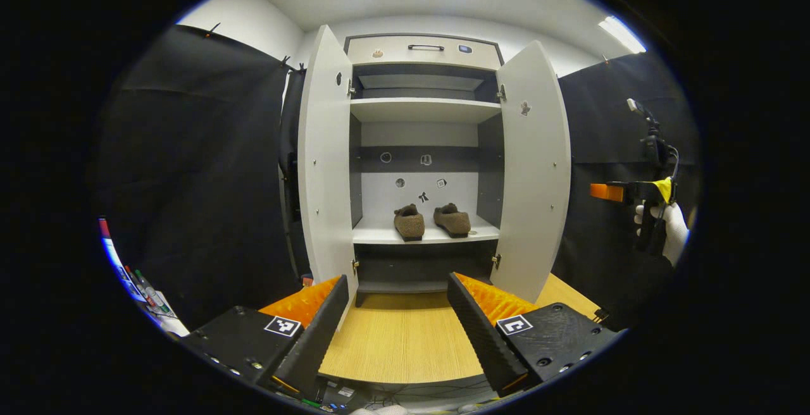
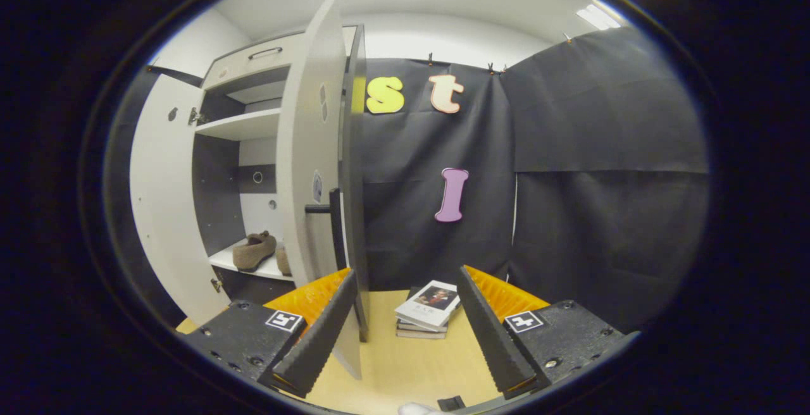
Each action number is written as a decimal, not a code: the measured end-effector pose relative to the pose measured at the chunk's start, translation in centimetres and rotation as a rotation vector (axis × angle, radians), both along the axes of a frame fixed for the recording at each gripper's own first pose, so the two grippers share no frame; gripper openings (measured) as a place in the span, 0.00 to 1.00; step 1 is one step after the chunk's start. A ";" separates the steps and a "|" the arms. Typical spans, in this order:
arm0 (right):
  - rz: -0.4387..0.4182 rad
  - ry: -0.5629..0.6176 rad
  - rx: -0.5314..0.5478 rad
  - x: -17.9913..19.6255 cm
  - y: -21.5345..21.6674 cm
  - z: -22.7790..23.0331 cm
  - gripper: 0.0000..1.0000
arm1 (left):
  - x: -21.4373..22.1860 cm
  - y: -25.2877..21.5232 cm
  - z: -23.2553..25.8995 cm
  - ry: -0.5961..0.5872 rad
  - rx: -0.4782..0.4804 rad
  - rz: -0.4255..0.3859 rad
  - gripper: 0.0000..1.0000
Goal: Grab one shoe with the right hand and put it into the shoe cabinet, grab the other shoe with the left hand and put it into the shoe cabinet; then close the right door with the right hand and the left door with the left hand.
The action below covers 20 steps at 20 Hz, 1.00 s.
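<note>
**Both shoes on the shelf, doors open**

My left gripper [image 1: 398,320] faces the shoe cabinet [image 1: 423,54], fingers wide and empty. Both shoes [image 1: 410,221] [image 1: 452,219] sit side by side on its lower shelf [image 1: 380,234]. My right gripper [image 2: 405,326], fingers wide too, is near the open right door [image 2: 310,168], above the worktop [image 2: 405,364]; the left door [image 1: 324,168] stands open as well.

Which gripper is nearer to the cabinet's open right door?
Right. The right gripper is at the edge of the white right door, fingers open beside it. The left gripper is back, centred before the cabinet.
</note>
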State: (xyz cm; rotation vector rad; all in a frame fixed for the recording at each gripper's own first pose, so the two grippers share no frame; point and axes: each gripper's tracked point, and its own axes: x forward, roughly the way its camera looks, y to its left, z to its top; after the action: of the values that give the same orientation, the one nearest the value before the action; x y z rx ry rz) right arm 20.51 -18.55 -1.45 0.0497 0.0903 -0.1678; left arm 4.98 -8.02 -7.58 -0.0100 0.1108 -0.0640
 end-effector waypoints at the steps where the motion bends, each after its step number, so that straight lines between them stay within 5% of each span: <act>1: 0.013 0.003 0.003 1.5 -0.1 0.0 1.00 | 0.2 0.1 0.0 0.003 -0.005 0.016 0.96; 5: 0.102 0.022 0.010 4.9 1.0 0.0 1.00 | 1.2 0.7 0.2 0.000 0.003 0.084 0.96; 10: 0.179 0.042 0.012 5.4 2.0 -0.1 0.86 | 2.3 1.5 0.2 0.006 -0.001 0.167 0.96; 11: 0.184 0.040 0.015 5.4 2.4 -0.1 0.92 | 2.4 1.4 0.2 0.005 0.000 0.177 0.96; 20: 0.410 0.021 -0.029 7.6 12.2 -0.3 0.92 | 2.7 0.4 -0.3 0.028 0.019 0.271 0.96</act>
State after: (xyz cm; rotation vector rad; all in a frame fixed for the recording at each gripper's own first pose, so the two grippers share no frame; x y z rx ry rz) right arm 28.10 -6.39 -1.72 -0.0002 0.1167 0.2398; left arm 7.72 -7.64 -7.89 -0.0068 0.1368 0.2077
